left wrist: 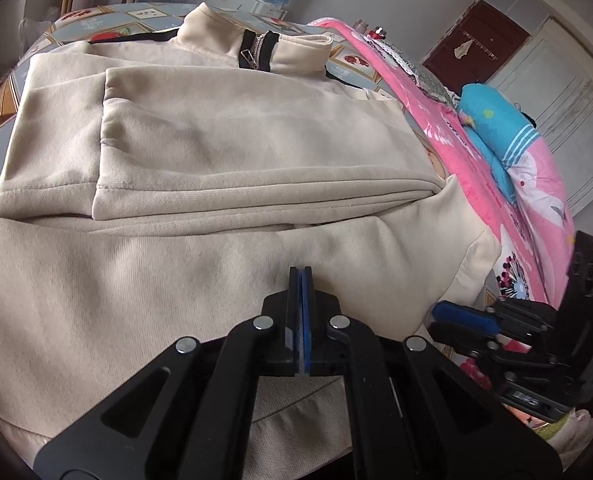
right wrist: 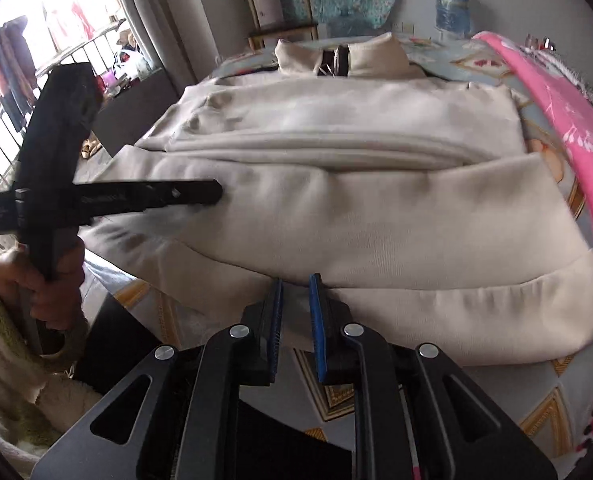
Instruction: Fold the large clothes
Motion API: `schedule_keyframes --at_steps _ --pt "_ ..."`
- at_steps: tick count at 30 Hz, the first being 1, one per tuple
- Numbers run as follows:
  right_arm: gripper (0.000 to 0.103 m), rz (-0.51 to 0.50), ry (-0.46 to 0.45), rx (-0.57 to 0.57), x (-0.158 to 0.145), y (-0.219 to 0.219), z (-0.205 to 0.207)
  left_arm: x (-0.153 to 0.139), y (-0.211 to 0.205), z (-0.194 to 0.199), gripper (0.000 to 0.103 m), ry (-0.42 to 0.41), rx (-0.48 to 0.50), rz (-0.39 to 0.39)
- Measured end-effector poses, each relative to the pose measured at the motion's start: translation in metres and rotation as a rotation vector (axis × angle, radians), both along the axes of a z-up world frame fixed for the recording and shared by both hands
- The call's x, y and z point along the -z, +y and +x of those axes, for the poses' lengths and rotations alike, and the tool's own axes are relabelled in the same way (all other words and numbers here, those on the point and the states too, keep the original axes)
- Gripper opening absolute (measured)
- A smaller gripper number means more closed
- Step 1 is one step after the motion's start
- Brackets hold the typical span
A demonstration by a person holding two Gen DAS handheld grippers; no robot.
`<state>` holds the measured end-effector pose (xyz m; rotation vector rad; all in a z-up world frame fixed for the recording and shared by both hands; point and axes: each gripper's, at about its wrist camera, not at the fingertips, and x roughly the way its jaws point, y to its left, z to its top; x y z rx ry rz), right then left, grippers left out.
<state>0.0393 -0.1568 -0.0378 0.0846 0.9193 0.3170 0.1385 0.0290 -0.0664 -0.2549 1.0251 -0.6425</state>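
The cream zip-collar jacket (left wrist: 236, 152) lies partly folded on a patterned bed sheet (right wrist: 448, 380), collar toward the far wall, with a pink blanket (left wrist: 448, 128) along its right edge; no brand or label text on it can be read. The left gripper (left wrist: 301, 276) has its blue-padded jaws pressed together over the jacket's near layer, though whether fabric is pinched between them cannot be told. The right gripper (right wrist: 296, 286) stands narrowly parted at the near hem with nothing clamped; the water bottle (right wrist: 451, 8) print is illegible.
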Motion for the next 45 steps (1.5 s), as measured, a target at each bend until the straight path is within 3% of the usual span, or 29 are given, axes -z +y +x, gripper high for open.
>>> schedule_keyframes --at_steps 3,6,11,15,19,20,22,27,31,34,41,42,45 --pt "0.014 0.060 -0.029 -0.080 -0.009 0.020 -0.001 0.001 0.003 0.002 0.003 0.016 0.001 -0.022" --pt "0.014 0.004 0.012 -0.111 0.013 0.040 0.008 0.000 0.003 0.002 0.003 0.020 0.005 -0.029" --pt "0.014 -0.013 0.036 -0.103 0.008 0.046 0.004 -0.021 0.026 -0.012 0.003 -0.059 -0.030 -0.047" --pt "0.014 0.034 -0.022 -0.176 -0.009 0.060 -0.002 -0.035 0.053 -0.029 0.003 -0.117 -0.097 0.029" --pt "0.014 -0.032 0.035 -0.226 0.019 0.083 0.010 -0.025 0.076 -0.035 0.003 -0.100 -0.187 0.174" --pt "0.014 -0.007 0.032 -0.225 0.023 0.081 0.011 -0.022 0.082 -0.035 0.003 -0.089 -0.205 0.188" --pt "0.014 -0.006 0.066 -0.221 0.015 0.080 0.014 -0.022 0.095 -0.038 0.003 -0.082 -0.235 0.173" --pt "0.014 0.053 -0.021 -0.318 -0.015 0.105 0.005 -0.028 0.115 -0.046 0.003 -0.129 -0.280 0.204" --pt "0.017 0.015 0.033 -0.423 0.010 0.145 0.018 -0.018 0.130 -0.045 0.003 -0.089 -0.310 0.194" --pt "0.028 -0.006 0.047 -0.453 0.013 0.156 0.021 -0.020 0.136 -0.049 0.003 -0.100 -0.320 0.202" --pt "0.065 0.090 0.012 -0.392 -0.039 0.108 0.031 -0.059 0.130 -0.031 0.004 -0.184 -0.311 0.230" --pt "0.067 0.102 0.009 -0.362 -0.048 0.095 0.039 -0.066 0.126 -0.024 0.007 -0.196 -0.303 0.238" --pt "0.068 0.117 0.015 -0.251 -0.070 0.057 0.078 -0.092 0.107 0.010 0.029 -0.222 -0.288 0.262"
